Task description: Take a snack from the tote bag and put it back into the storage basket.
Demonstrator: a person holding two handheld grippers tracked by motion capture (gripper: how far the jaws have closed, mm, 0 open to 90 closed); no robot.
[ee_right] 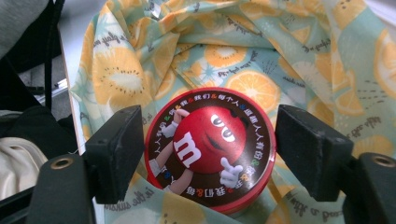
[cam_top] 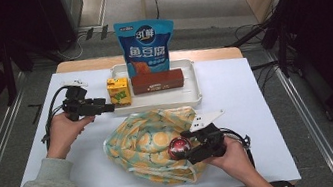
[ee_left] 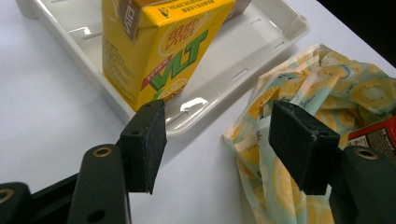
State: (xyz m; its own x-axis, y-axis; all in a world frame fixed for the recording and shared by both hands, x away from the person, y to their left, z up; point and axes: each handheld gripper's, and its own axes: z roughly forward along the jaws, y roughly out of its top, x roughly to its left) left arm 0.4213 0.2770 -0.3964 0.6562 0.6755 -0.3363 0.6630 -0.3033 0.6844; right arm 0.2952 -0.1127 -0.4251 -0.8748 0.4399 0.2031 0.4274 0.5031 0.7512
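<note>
A round red candy tin (cam_top: pixel 179 147) (ee_right: pixel 210 144) with a cartoon lid hangs over the yellow citrus-print cloth bag (cam_top: pixel 146 137) (ee_right: pixel 261 51). My right gripper (cam_top: pixel 187 150) (ee_right: pixel 208 149) is shut on the tin, one pad against each side. A yellow drink carton (cam_top: pixel 119 91) (ee_left: pixel 159 46) stands in the left end of the white tray (cam_top: pixel 191 100) (ee_left: pixel 243 51). My left gripper (cam_top: pixel 108 107) (ee_left: pixel 219 140) is open just in front of the carton and the tray's rim, with nothing between its pads. The bag (ee_left: pixel 327 88) lies to its right.
A brown box (cam_top: pixel 157 81) lies in the tray beside the carton. A blue snack pouch (cam_top: pixel 146 46) stands upright at the tray's far edge. White table surface (cam_top: pixel 233 78) stretches right of the tray. The table's front edge runs close below the bag.
</note>
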